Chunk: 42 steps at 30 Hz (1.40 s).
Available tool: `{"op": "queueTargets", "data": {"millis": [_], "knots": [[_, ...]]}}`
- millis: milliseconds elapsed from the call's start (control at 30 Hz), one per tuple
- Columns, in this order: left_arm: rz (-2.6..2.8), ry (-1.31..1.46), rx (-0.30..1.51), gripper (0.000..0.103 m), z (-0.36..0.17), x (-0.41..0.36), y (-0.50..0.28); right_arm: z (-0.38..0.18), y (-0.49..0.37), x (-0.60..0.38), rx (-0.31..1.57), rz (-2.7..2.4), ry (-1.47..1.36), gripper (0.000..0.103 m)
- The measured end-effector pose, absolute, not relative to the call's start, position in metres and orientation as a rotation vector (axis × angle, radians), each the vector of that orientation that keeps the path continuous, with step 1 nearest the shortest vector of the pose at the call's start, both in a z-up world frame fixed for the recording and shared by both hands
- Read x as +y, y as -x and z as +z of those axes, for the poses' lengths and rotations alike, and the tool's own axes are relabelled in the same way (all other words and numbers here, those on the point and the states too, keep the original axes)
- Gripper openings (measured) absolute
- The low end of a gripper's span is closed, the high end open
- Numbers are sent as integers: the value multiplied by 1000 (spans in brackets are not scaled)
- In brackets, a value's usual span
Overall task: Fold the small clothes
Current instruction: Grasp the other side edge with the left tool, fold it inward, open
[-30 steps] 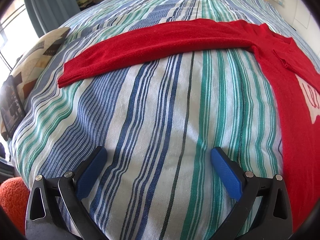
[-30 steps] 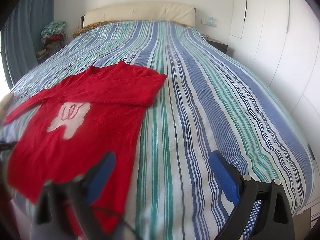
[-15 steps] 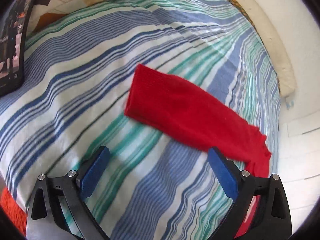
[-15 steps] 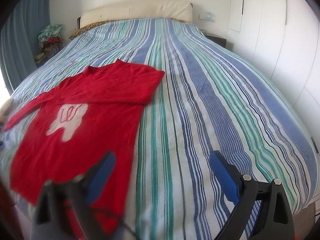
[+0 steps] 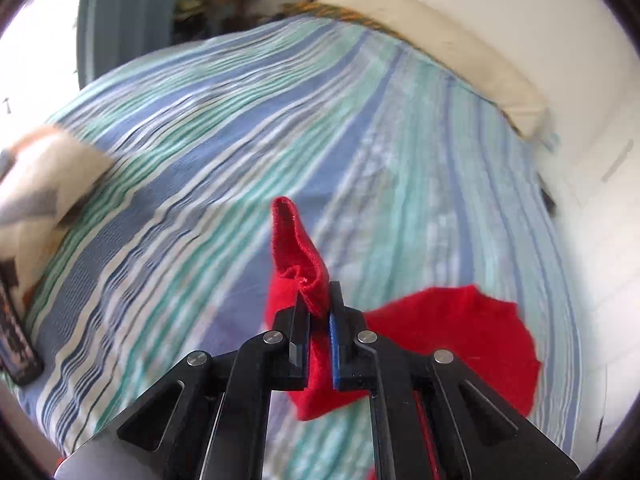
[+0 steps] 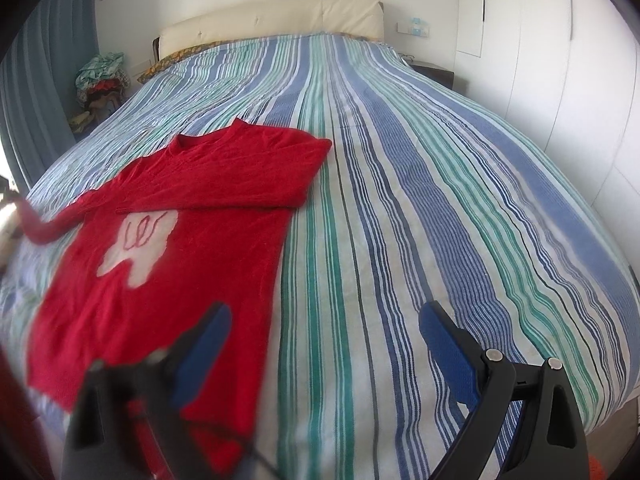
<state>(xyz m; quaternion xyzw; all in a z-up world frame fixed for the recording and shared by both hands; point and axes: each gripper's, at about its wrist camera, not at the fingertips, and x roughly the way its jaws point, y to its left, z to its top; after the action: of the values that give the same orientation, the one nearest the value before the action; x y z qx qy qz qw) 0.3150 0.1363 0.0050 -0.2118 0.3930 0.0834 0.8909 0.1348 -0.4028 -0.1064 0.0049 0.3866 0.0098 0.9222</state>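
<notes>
Your left hand-held gripper (image 5: 319,312) was clamped on the cuff of the red sweater's sleeve (image 5: 298,254), jaws nearly together with the knit bunched between them and the cuff end standing up just ahead of the tips. The rest of the red sweater (image 6: 168,236) lay flat on the striped bedspread (image 6: 420,184), front up, white tooth patch (image 6: 138,240) showing. The other sleeve was already folded across the chest. From the right wrist view the held sleeve rose off the bed well to the left of your right hand-held gripper (image 6: 324,344), which hung wide open and empty above the sweater's hem-side corner, gripping nothing.

Risks as judged from this:
- The grip sat close to the cuff edge. A quick pull could let the knit slide out from between the pads.
- Nothing pinned the body. Drag through the sleeve could shift the whole sweater on the bedspread, or pull the shoulder up and spoil the fold already made.
- Carrying the sleeve too far over would knock the folded sleeve off the chest.
- The knit looked soft and stretchy, so the sleeve could twist and land rolled rather than flat.
- The left view was motion-blurred. You seemed to be moving fast, which makes the slip more likely.
</notes>
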Motion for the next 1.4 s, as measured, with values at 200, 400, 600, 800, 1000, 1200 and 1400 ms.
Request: {"op": "queueTargets", "data": {"millis": [200,400,600,800,1000,1200,1400], "knots": [[-210,246,785,8,64,-59,-374,-104,-133,-404,779,30,-32,94],[-334,234,989,63,-12,-144,-382,-98,-128,-414,757,16,-80,94],[-64,161,939,61,-43,-33,-346,-95,-123,-432,734,9,-162,94],[12,-137,966,63,-89,16,-295,-102,-134,-442,765,9,-244,94],[-76,-250,1008,72,-139,-38,-303,-109,-140,-440,798,1,-241,94],[76,-180,974,6,-157,-31,-325,-109,-137,-444,792,-27,-245,94],[96,-150,967,4,-170,-9,-301,-110,-138,-446,791,-33,-255,94]]}}
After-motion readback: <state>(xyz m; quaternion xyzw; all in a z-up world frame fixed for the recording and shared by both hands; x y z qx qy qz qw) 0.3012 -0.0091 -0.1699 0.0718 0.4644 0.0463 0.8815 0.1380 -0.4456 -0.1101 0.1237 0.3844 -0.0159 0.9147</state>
